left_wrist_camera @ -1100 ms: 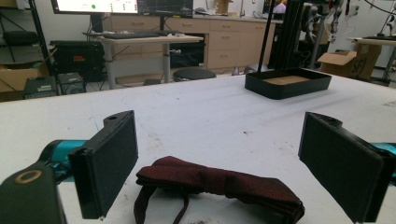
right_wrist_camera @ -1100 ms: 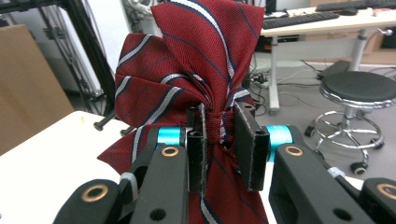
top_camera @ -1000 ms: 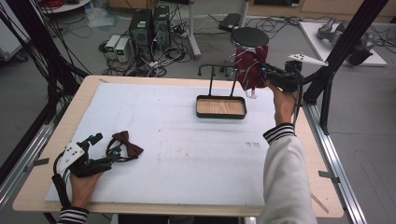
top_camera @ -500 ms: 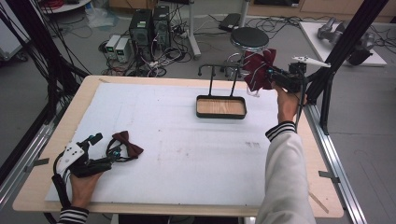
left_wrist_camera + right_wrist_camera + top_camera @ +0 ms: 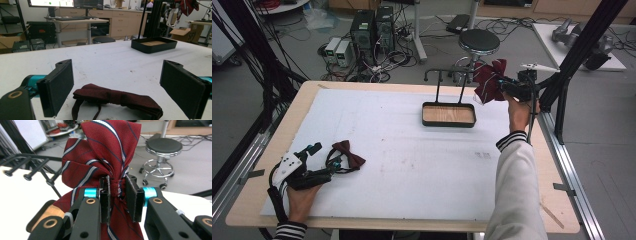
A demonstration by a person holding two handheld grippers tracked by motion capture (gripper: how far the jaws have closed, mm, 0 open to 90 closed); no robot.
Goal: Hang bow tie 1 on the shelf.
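Note:
My right gripper (image 5: 117, 195) is shut on the knot of a red striped bow tie (image 5: 105, 152). In the high view it holds this striped bow tie (image 5: 489, 80) in the air at the far right, beside the hooks of a black rack (image 5: 447, 75) that rises from a black tray (image 5: 448, 121). My left gripper (image 5: 115, 85) rests open on the table at the near left (image 5: 324, 160). A plain dark red bow tie (image 5: 117, 98) lies between its jaws, untouched, with its strap trailing down; in the high view this plain tie (image 5: 347, 155) sits just beyond the fingertips.
A white sheet (image 5: 402, 150) covers the wooden table. A stool (image 5: 479, 42) and computer cases (image 5: 372, 25) stand on the floor beyond the far edge. Black frame posts (image 5: 582, 45) rise at the right.
The right hand has carried the striped bow tie a little to the right and lower, still beside the rack hooks. The left hand and the plain bow tie have stayed put.

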